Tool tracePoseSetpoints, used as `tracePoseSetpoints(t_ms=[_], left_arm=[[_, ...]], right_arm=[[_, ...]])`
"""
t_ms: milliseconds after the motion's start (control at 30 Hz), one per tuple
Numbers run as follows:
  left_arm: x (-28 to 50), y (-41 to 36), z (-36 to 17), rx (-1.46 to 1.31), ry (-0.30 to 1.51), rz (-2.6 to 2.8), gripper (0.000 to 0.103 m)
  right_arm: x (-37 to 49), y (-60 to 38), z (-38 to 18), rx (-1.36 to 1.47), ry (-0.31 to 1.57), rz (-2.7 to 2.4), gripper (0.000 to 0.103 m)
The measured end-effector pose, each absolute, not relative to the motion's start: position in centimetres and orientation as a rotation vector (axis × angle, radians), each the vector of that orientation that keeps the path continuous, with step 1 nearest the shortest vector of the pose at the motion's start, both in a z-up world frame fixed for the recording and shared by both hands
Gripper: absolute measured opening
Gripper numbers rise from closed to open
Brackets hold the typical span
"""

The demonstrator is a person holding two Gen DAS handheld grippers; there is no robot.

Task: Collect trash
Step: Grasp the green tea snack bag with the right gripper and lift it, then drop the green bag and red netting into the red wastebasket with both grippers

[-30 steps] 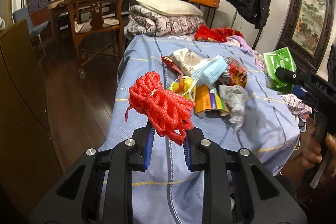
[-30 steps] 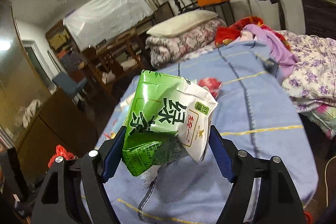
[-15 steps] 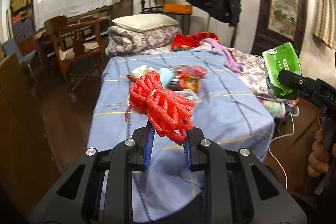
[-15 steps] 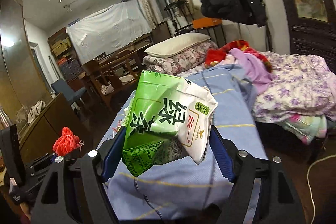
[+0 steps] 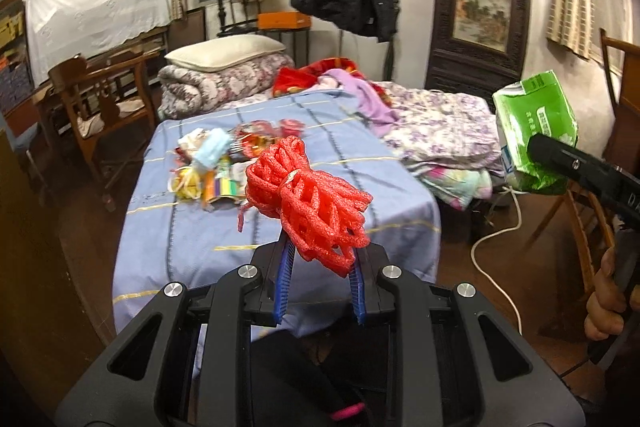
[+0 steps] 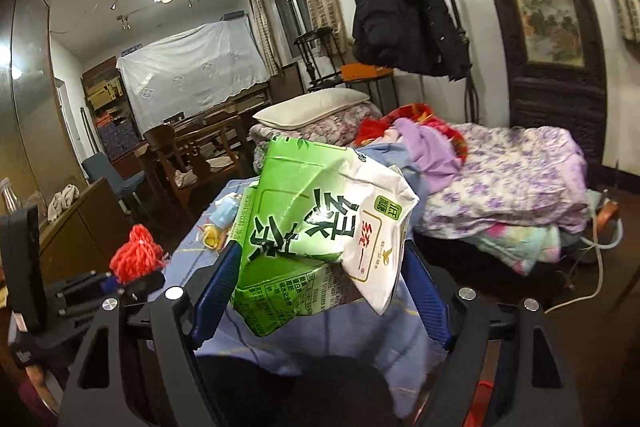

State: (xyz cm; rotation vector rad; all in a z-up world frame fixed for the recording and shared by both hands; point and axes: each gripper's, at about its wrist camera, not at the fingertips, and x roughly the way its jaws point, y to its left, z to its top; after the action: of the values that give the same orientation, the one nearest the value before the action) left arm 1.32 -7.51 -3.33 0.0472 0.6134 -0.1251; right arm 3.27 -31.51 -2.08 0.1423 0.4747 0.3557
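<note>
Carry step: my left tongs [image 5: 320,259] clamp the red net [image 5: 308,199]; my right tongs [image 6: 320,291], spread wide, hold the green carton [image 6: 320,227]. More trash [image 5: 212,167] lies on the bed [image 5: 280,227] ahead. Next I need a bin, unseen here.

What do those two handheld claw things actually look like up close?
Both are matte black plastic frames with triangular cut-outs and round silver bolts. The left claw has narrow ribbed blue pads; the right claw has the same blue pads. White lettering marks the right one's side. No sleeve is visible.
</note>
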Motion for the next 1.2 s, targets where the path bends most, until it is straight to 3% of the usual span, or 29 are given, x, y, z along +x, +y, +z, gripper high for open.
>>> tracePoseSetpoints(t_ms=[500, 1200], left_arm=[[0.5, -15.0, -3.1, 0.222, 0.588, -0.184, 0.026], [7.1, -23.2, -11.8, 0.337, 0.802, -0.321, 0.026]], right_arm=[[1.9, -39.8, -4.3, 0.181, 0.503, 0.222, 0.08], [6.7, -47.7, -23.0, 0.399, 0.899, 0.073, 0.08]])
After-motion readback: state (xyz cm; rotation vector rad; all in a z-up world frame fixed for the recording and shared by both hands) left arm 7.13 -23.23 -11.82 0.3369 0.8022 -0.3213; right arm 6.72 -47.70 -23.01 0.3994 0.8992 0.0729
